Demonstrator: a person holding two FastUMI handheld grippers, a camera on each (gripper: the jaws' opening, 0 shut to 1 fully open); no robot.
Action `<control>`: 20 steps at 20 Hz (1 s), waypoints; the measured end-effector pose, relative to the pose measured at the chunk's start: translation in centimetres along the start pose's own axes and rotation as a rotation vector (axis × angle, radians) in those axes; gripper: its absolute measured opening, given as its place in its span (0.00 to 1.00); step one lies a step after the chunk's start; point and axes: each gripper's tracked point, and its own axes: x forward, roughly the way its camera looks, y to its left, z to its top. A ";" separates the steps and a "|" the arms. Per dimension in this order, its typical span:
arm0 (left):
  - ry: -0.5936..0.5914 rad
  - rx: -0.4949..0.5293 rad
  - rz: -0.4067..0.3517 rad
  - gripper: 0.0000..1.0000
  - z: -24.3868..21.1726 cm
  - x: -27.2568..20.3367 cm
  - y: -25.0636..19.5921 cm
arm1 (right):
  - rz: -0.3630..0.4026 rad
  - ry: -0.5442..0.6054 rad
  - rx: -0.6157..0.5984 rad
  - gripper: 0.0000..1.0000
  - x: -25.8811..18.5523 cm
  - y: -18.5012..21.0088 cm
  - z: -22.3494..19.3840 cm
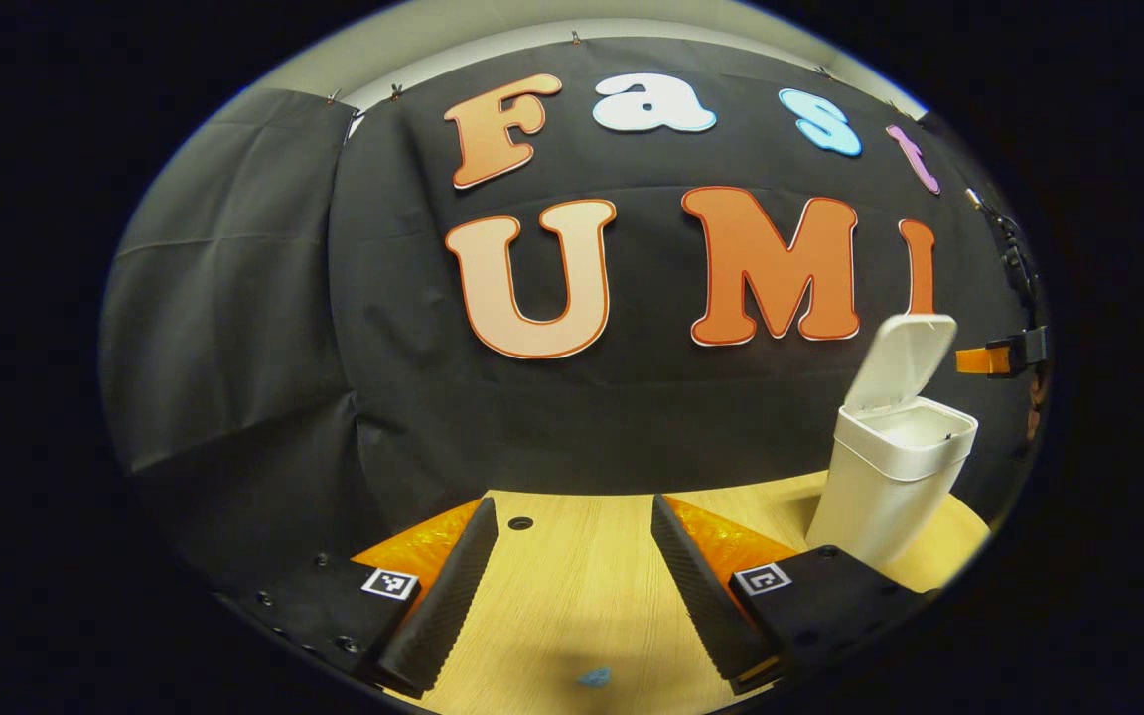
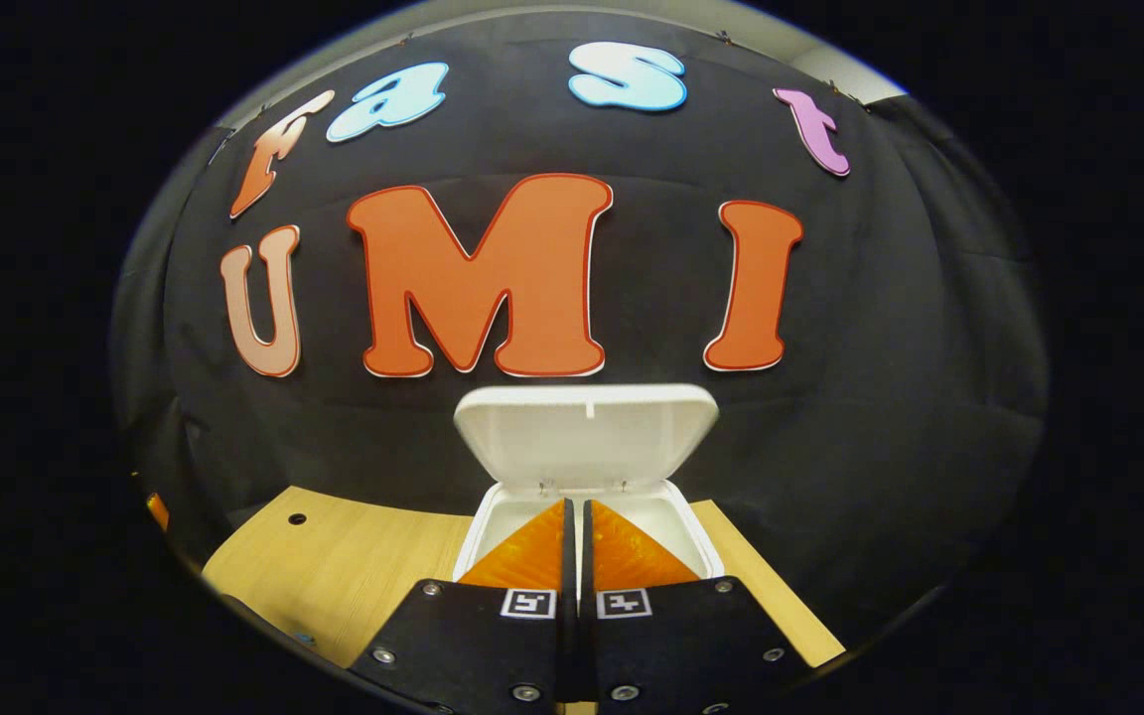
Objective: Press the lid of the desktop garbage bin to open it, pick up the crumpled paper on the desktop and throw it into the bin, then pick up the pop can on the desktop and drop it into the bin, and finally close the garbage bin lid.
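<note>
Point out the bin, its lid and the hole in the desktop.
bin [image 1: 885,497]: left gripper view, front wall.
lid [image 2: 587,437]: right gripper view, raised lid's inner face.
hole [image 1: 520,522]: left gripper view, its centre.

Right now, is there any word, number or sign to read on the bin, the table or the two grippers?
Garbage bin and its open lid: plain white, no text.
Table: no text.
Left gripper: square black-and-white markers, a pattern, not words.
Right gripper: the same kind of markers, no words.
</note>
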 end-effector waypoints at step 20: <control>0.064 0.020 -0.179 1.00 -2.3 1.2 -3.8 | 0.094 0.034 -0.047 0.16 -5.8 4.1 -6.6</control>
